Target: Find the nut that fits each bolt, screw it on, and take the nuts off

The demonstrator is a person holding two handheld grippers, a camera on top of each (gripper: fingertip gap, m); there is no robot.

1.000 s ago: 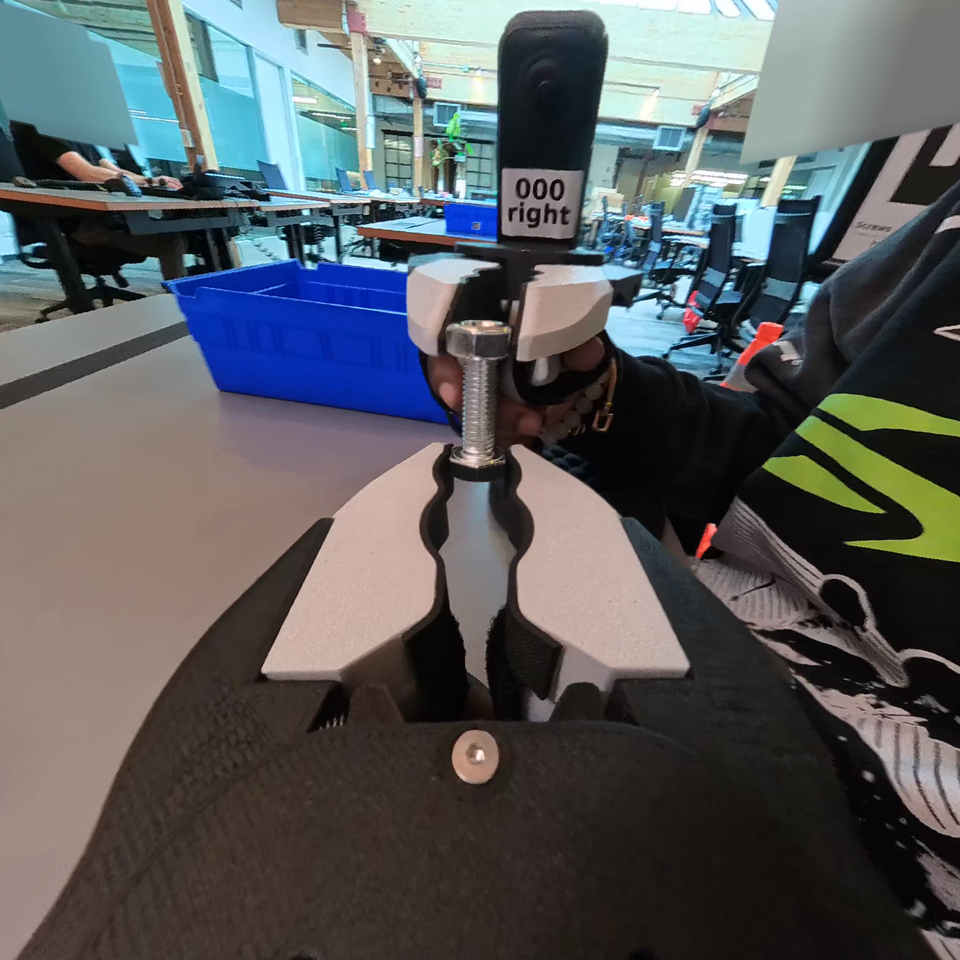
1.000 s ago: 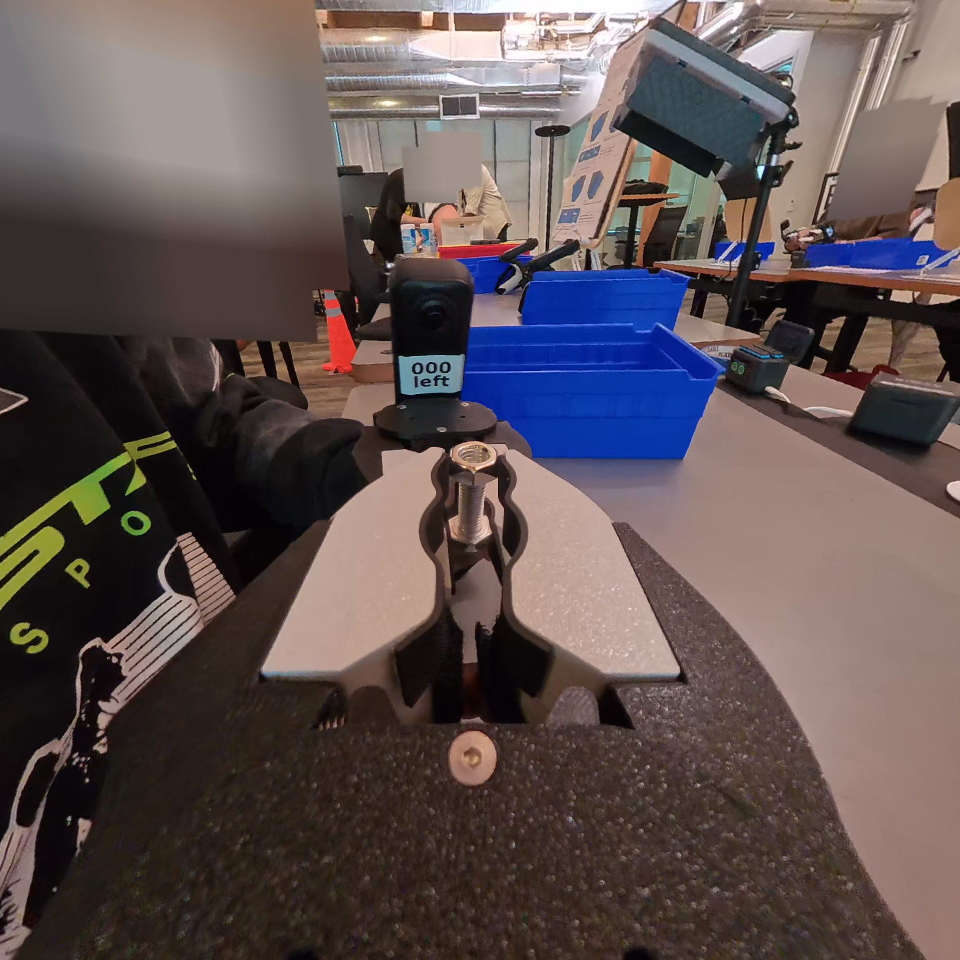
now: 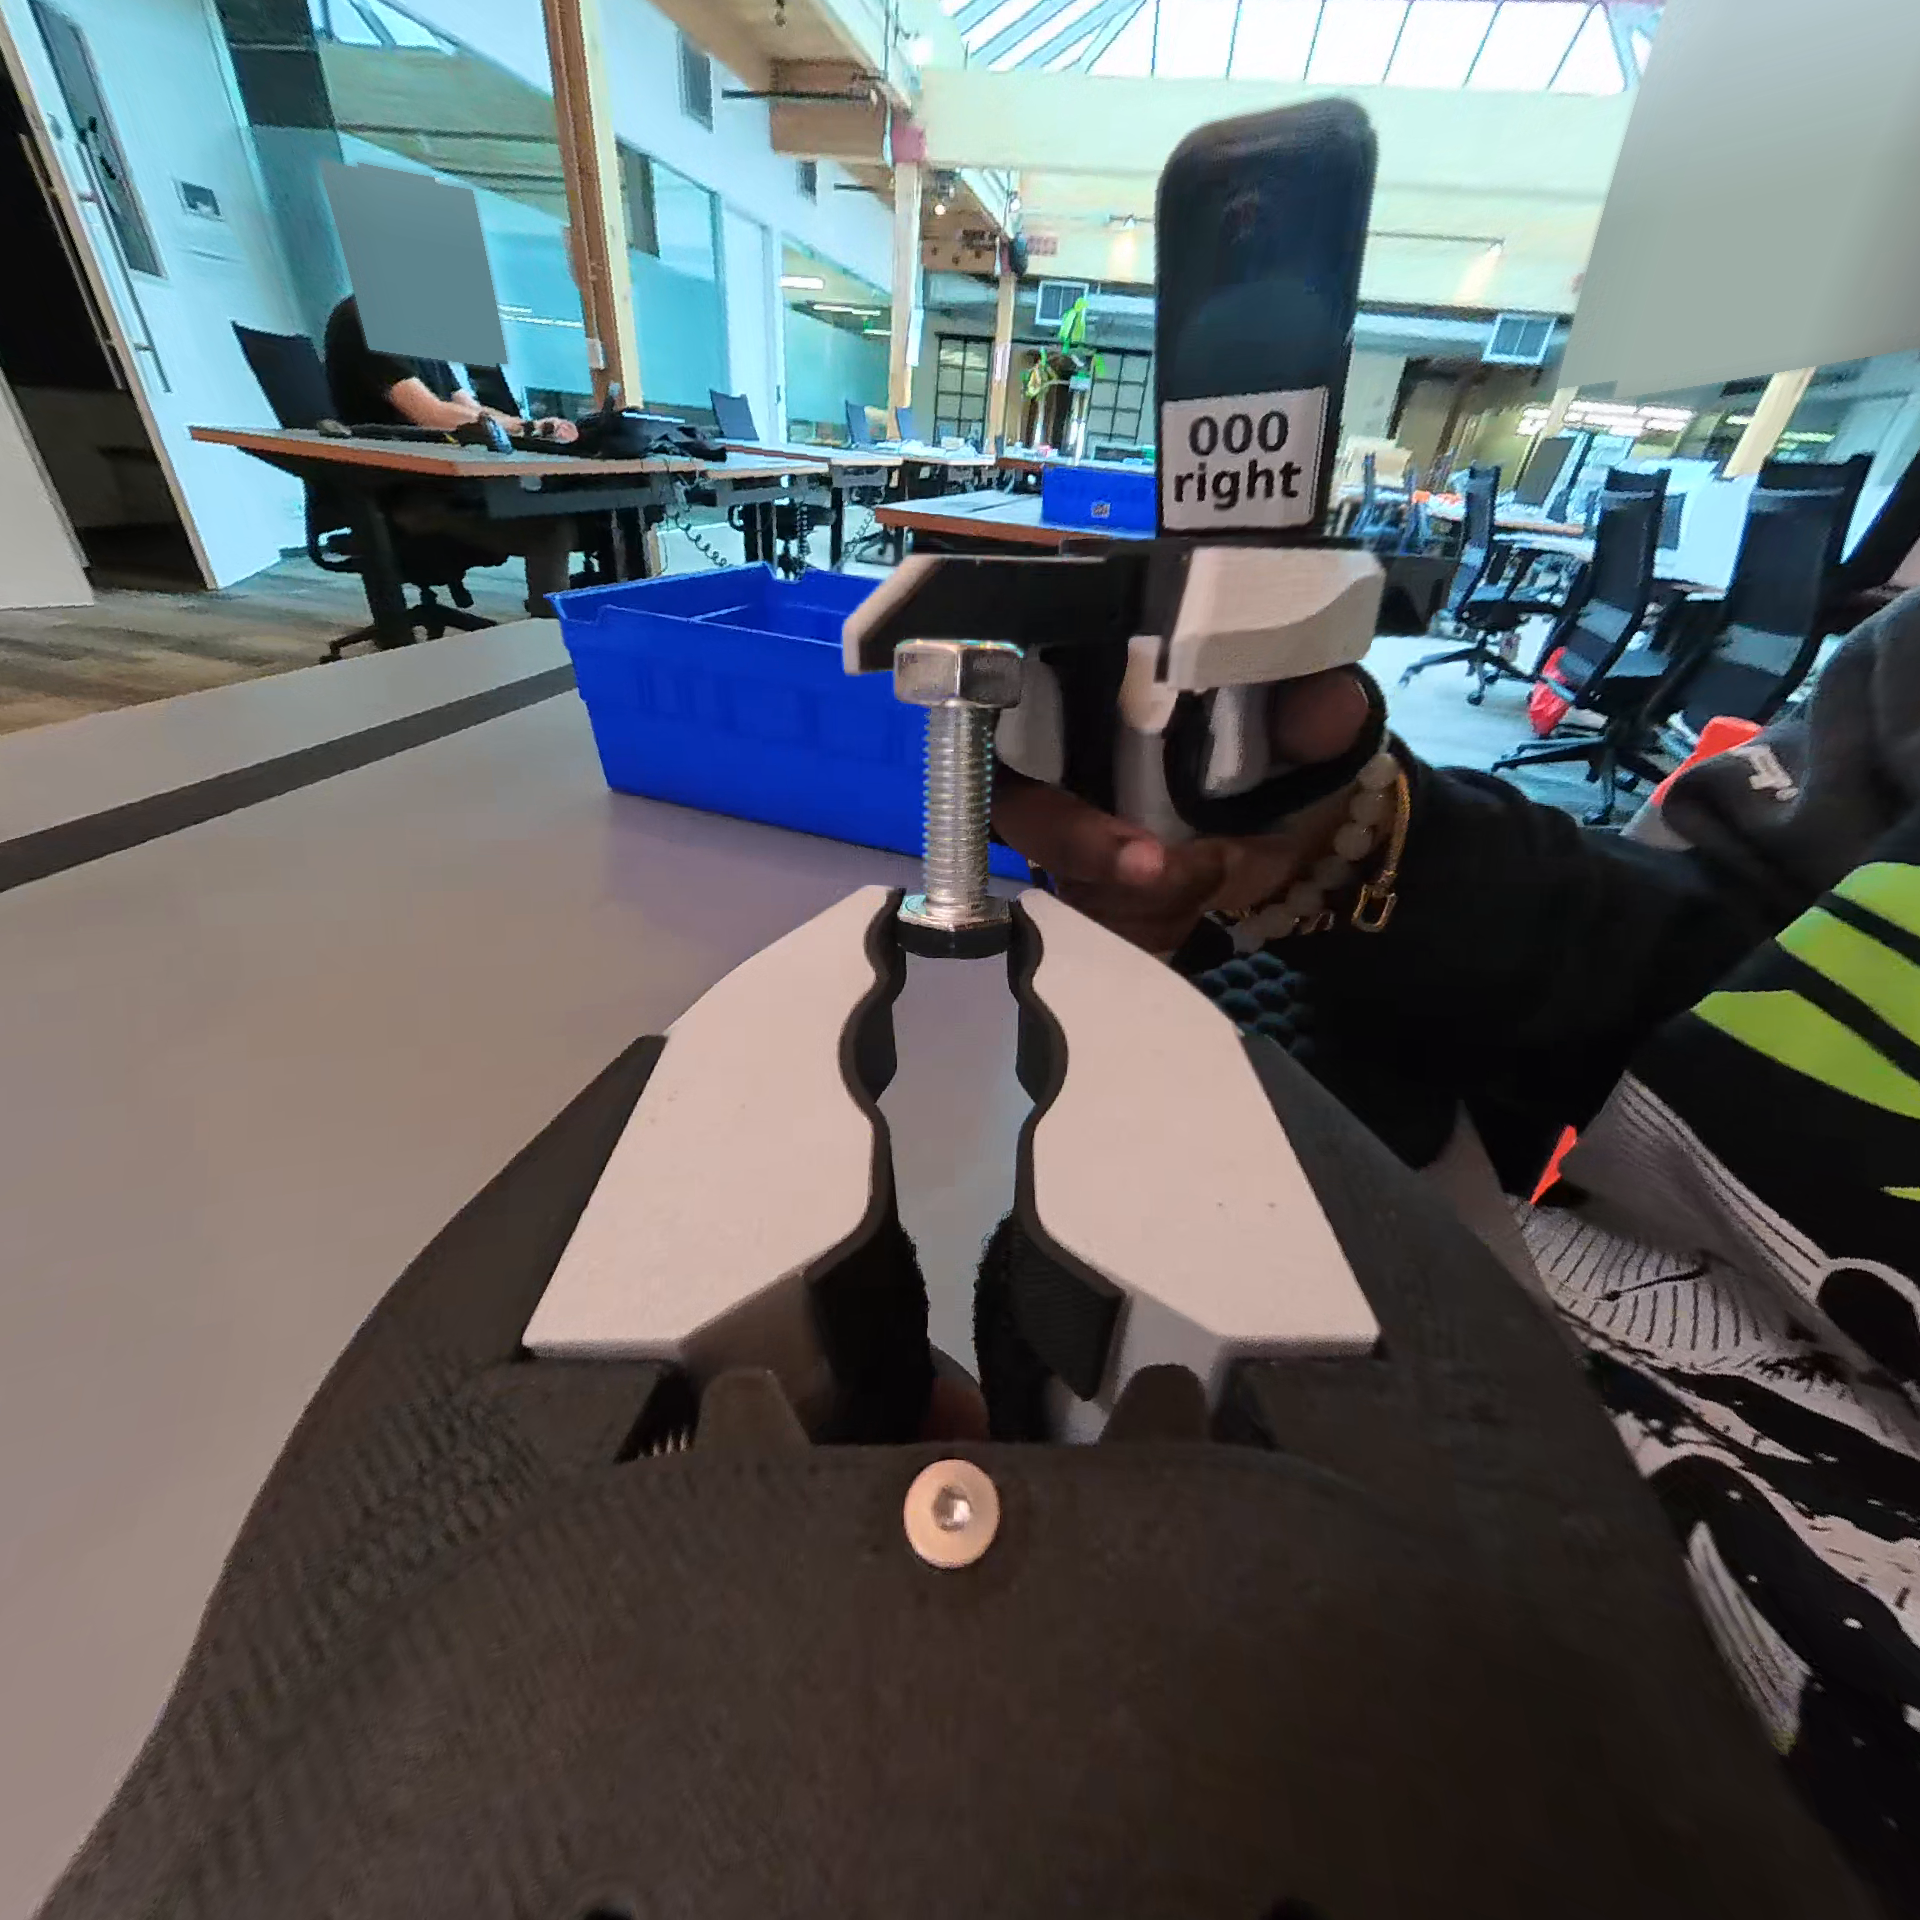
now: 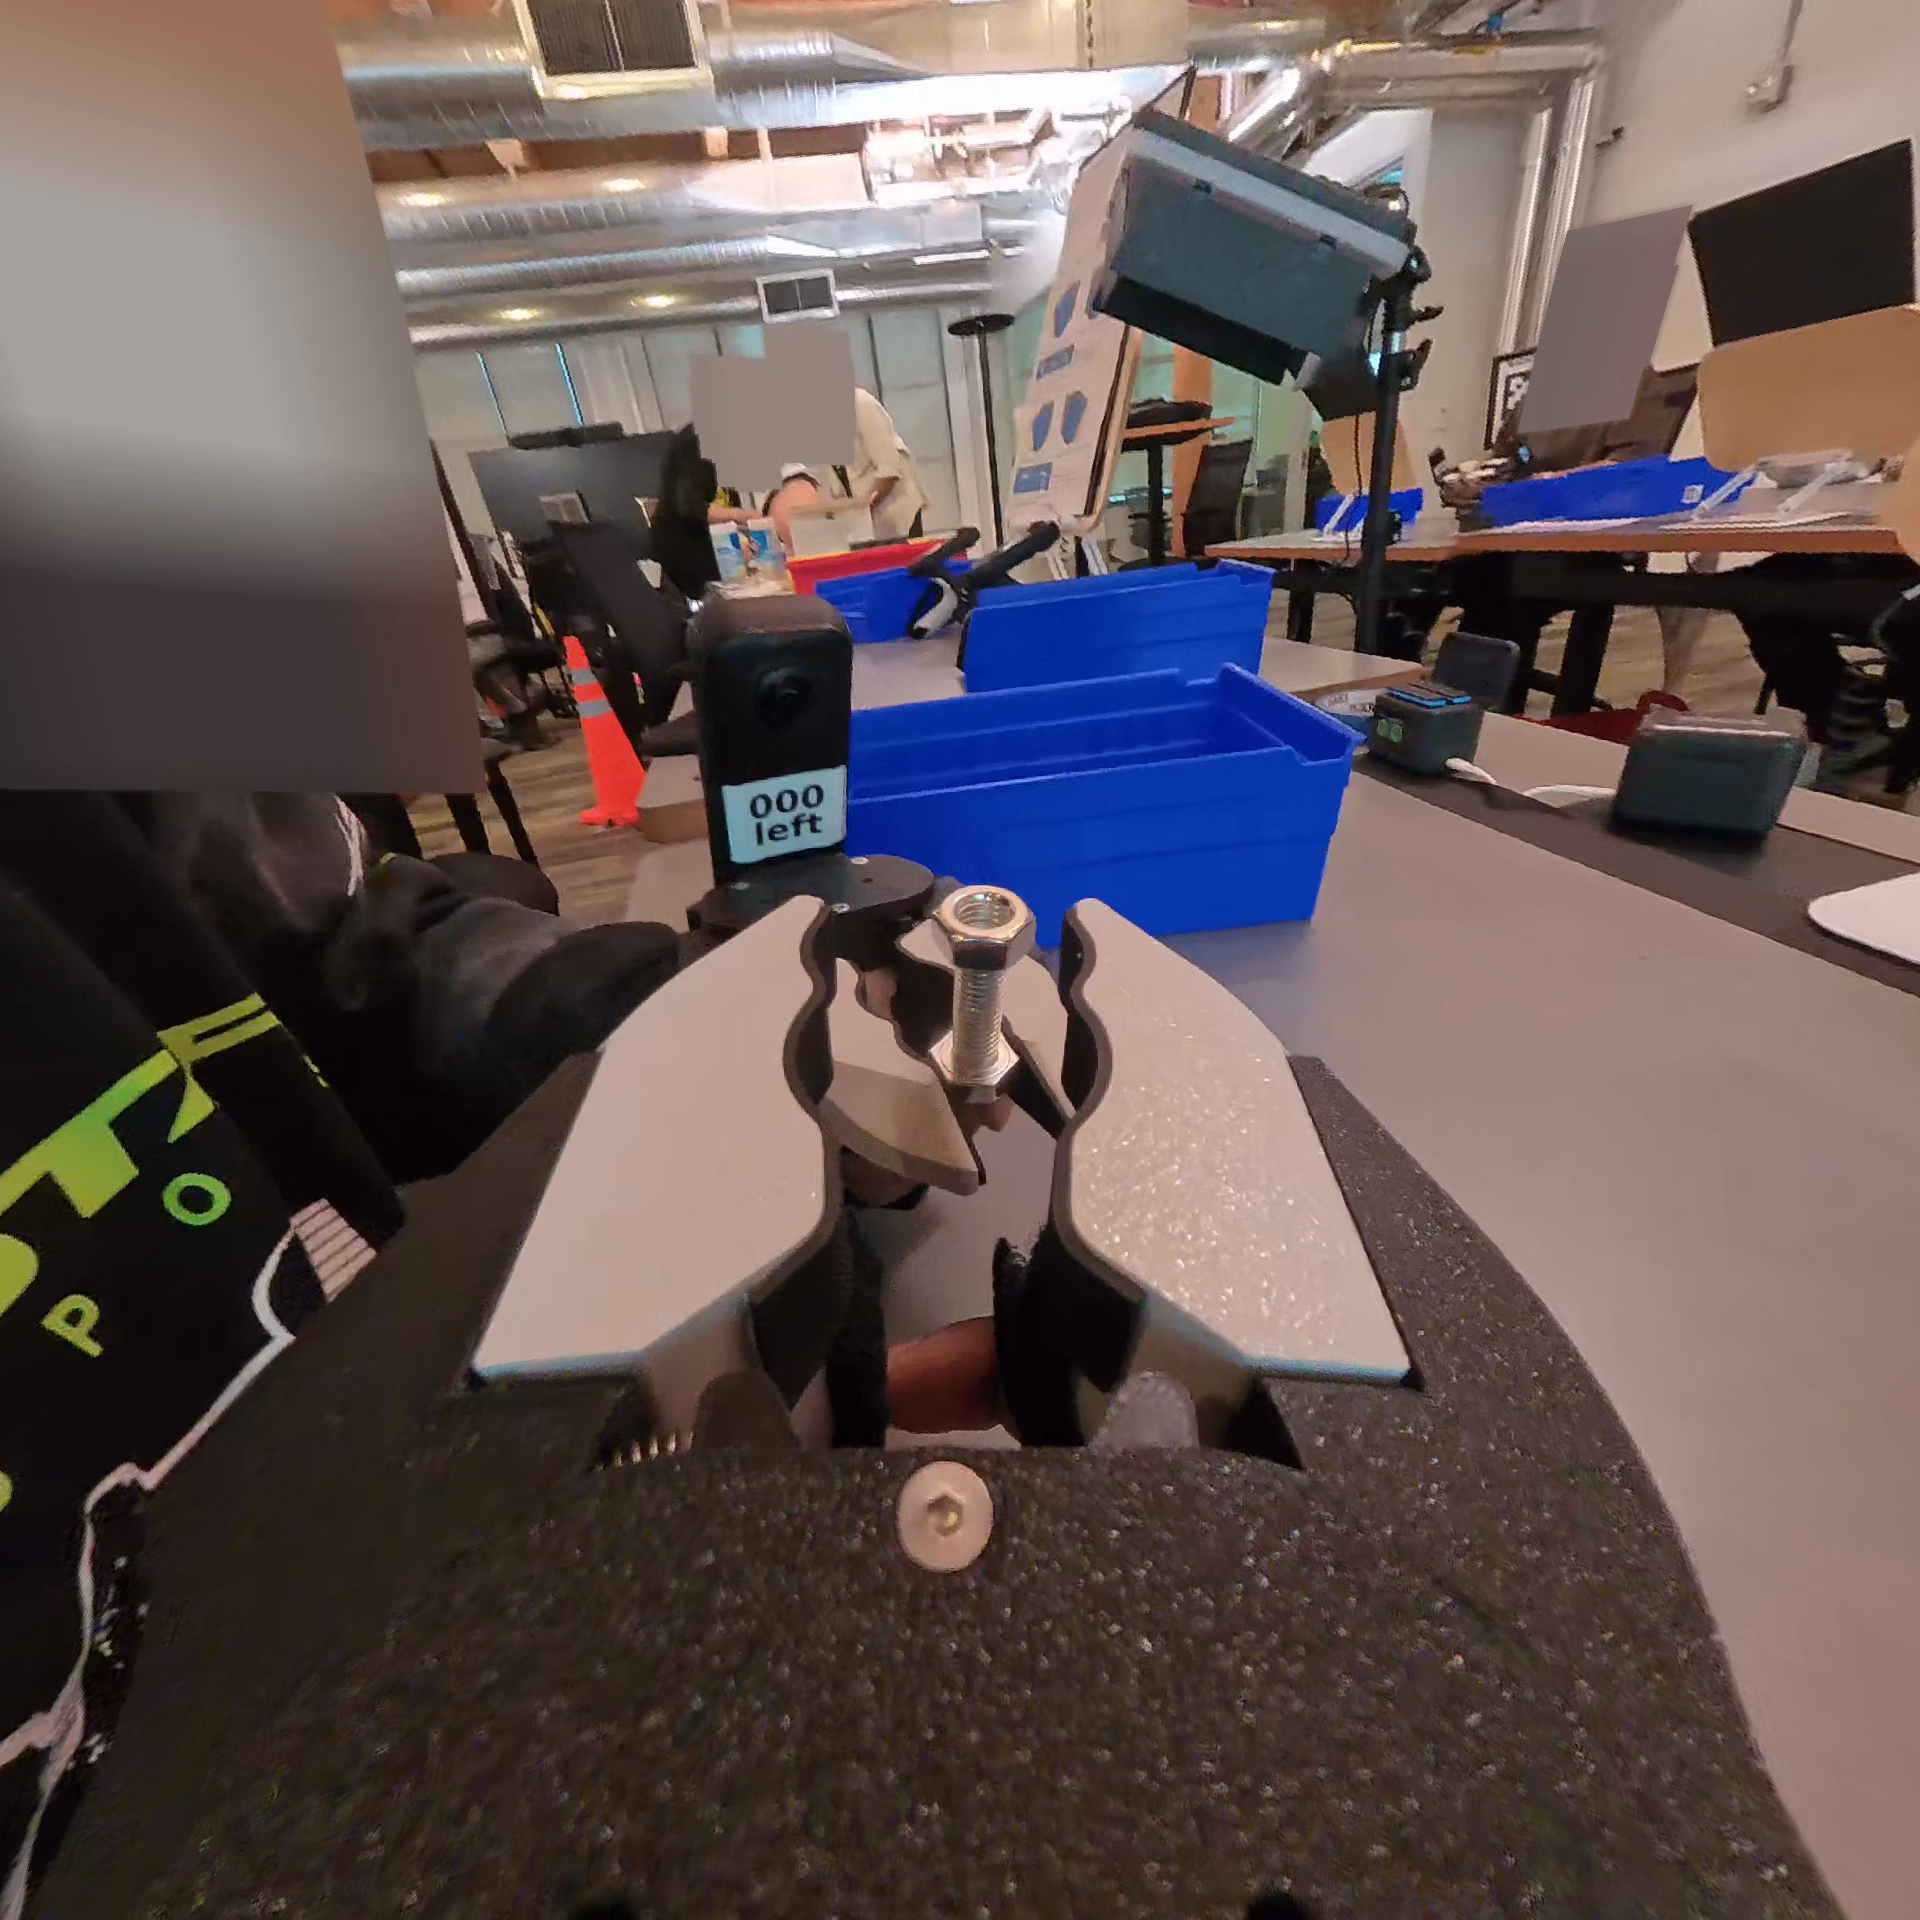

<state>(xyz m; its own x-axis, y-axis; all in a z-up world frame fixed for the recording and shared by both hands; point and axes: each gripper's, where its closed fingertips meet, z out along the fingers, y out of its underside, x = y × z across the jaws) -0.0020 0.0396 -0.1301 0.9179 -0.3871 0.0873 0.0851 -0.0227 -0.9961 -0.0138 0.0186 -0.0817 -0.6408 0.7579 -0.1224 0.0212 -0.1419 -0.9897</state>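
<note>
A silver bolt (image 3: 956, 800) stands upright above the grey table (image 3: 312, 987). My left gripper (image 3: 951, 920) is shut on the bolt's lower hex end. A silver nut (image 3: 956, 673) sits on its upper end. In the right wrist view the nut (image 4: 982, 923) shows its threaded hole, with the bolt (image 4: 975, 1013) below it. My right gripper (image 4: 948, 920) is open. Its fingertips (image 4: 1086, 925) stand on either side of the nut with a gap on each side. The right gripper (image 3: 1122, 613) also shows in the left wrist view, open behind the nut.
A blue bin (image 3: 727, 707) stands on the table just behind the bolt; it also shows in the right wrist view (image 4: 1091, 810). Dark devices (image 4: 1704, 769) lie at the far right. The person's sleeve and body are close by (image 3: 1558, 935). The grippers' ends are close to 5 centimeters from one another.
My right gripper was shut on the nut and has now opened off it. The left gripper still holds the bolt in the same grip.
</note>
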